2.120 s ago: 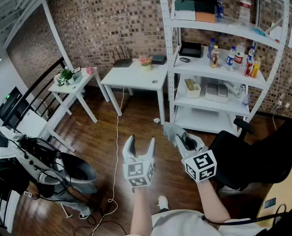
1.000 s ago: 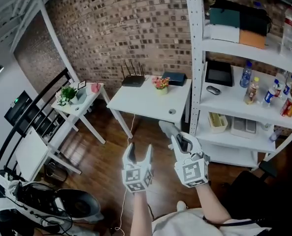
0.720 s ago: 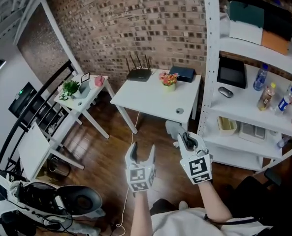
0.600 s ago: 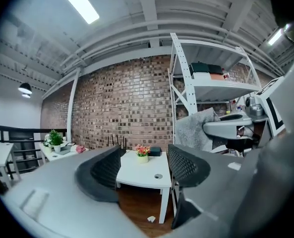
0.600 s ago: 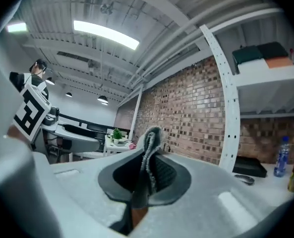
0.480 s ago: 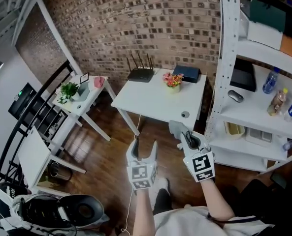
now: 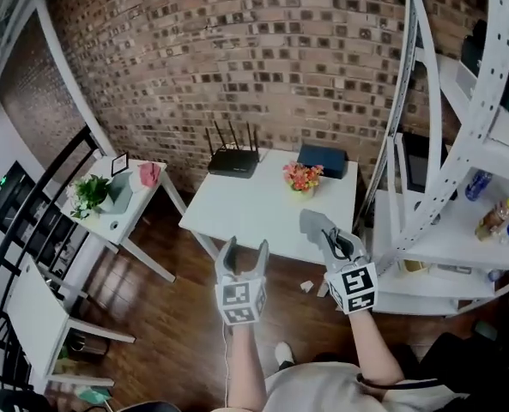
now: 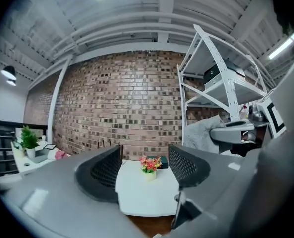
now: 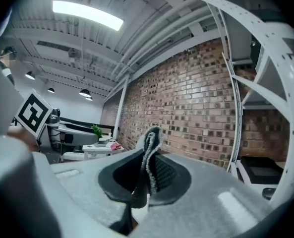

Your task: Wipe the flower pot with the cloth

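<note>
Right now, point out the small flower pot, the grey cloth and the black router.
small pale flower pot with pink flowers (image 7: 300, 190): head view, the pot's front wall
grey fabric cloth (image 7: 314, 223): head view, its upper fold
black router with antennas (image 7: 233, 163): head view, its flat body

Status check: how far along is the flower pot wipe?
Done: the grey cloth is clamped in the right gripper. In hand: both grippers hover by the white table's near edge, the left gripper open and empty. Left: the flower pot stands untouched near the table's far edge; no wiping has begun.
</note>
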`<move>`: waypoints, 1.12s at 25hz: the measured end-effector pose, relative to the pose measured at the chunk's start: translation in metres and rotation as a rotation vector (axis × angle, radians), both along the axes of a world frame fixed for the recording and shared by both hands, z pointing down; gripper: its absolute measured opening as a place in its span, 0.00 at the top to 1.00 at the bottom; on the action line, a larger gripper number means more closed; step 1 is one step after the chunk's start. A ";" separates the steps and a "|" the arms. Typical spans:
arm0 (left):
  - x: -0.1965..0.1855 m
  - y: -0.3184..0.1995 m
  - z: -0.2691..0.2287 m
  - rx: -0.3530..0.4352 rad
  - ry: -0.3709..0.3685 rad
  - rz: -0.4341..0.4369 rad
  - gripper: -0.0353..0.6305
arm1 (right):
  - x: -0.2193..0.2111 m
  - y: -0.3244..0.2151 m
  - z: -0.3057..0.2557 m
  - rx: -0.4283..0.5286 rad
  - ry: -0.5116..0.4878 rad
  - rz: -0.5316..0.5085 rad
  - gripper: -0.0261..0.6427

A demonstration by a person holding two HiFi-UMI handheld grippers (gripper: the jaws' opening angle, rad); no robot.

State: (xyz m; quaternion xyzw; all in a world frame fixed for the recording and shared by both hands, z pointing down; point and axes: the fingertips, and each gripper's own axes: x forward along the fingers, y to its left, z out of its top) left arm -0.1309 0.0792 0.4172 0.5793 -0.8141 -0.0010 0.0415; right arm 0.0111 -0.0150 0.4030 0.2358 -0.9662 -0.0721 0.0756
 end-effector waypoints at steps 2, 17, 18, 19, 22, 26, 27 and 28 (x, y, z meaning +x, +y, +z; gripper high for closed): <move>-0.010 -0.019 0.009 -0.012 0.039 0.028 0.49 | -0.009 -0.010 0.016 -0.025 0.037 0.024 0.96; -0.092 -0.172 0.033 -0.082 0.035 0.116 0.48 | -0.089 -0.173 0.037 -0.188 -0.049 0.090 0.96; -0.095 -0.182 0.029 -0.084 0.028 0.120 0.48 | -0.093 -0.185 0.032 -0.197 -0.069 0.096 0.96; -0.096 -0.192 0.026 -0.083 0.020 0.129 0.48 | -0.095 -0.194 0.029 -0.201 -0.087 0.102 0.96; -0.095 -0.214 0.024 -0.067 0.002 0.175 0.47 | -0.097 -0.211 0.033 -0.205 -0.094 0.120 0.96; -0.107 -0.243 0.062 -0.123 -0.033 0.227 0.40 | -0.107 -0.242 0.070 -0.264 -0.051 0.148 0.96; -0.108 -0.250 0.074 -0.140 -0.043 0.253 0.40 | -0.105 -0.248 0.078 -0.279 -0.042 0.167 0.96; -0.106 -0.256 0.087 -0.161 -0.045 0.287 0.40 | -0.102 -0.254 0.085 -0.289 -0.033 0.192 0.96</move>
